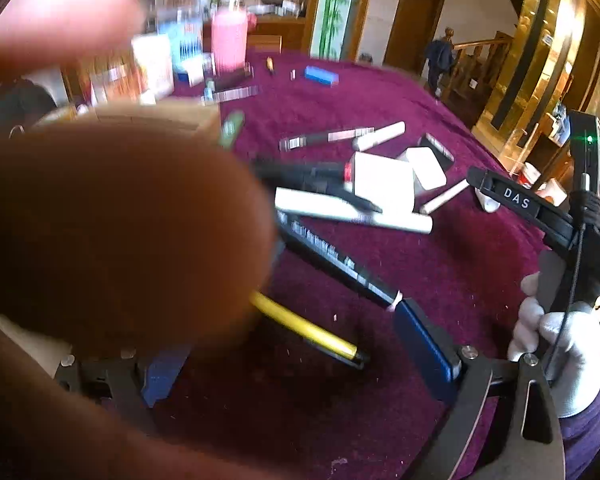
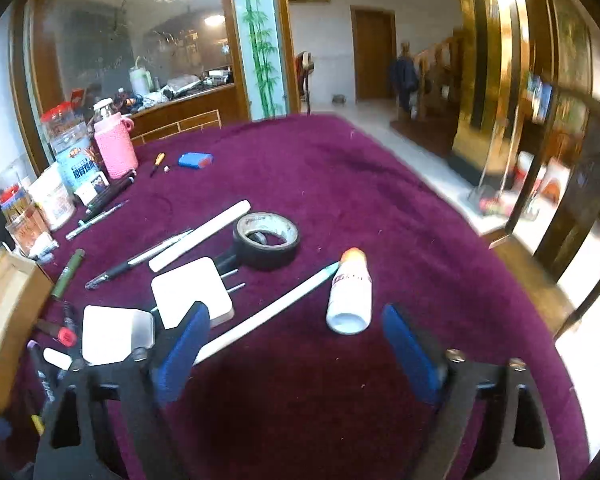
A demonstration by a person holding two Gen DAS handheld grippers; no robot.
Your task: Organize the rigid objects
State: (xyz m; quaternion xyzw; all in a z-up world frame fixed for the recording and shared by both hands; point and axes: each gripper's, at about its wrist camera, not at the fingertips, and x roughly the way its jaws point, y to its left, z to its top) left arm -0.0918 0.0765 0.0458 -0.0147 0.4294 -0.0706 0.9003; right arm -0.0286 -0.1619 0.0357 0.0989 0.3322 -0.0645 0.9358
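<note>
- The right gripper (image 2: 296,344) sits at the bottom of its own view, blue-padded fingers (image 2: 184,344) spread wide with nothing between them but the purple table (image 2: 380,184).
- Just beyond the fingers, a white bottle (image 2: 350,296) with an orange cap lies on its side at lower centre; a long white stick (image 2: 268,312) runs diagonally beside it.
- Left of centre lie a white plug adapter (image 2: 192,292), a roll of black tape (image 2: 267,238), and several pens.
- At the left edge stands a cardboard box (image 2: 4,312); its contents cannot be seen.
- In the upper left cluster a pink-sleeved bottle (image 2: 116,148), a clear red-lidded jar (image 2: 62,128), its contents unclear, and a clear cup of upright sticks (image 2: 14,204).
- In the left wrist view, a blurred brown object fills the left half; the left gripper (image 1: 296,344) shows one blue finger (image 1: 424,344) at lower right, the other mostly hidden, spread and gripping nothing.
- A yellow pen (image 1: 308,330) lies between them on the cloth.
</note>
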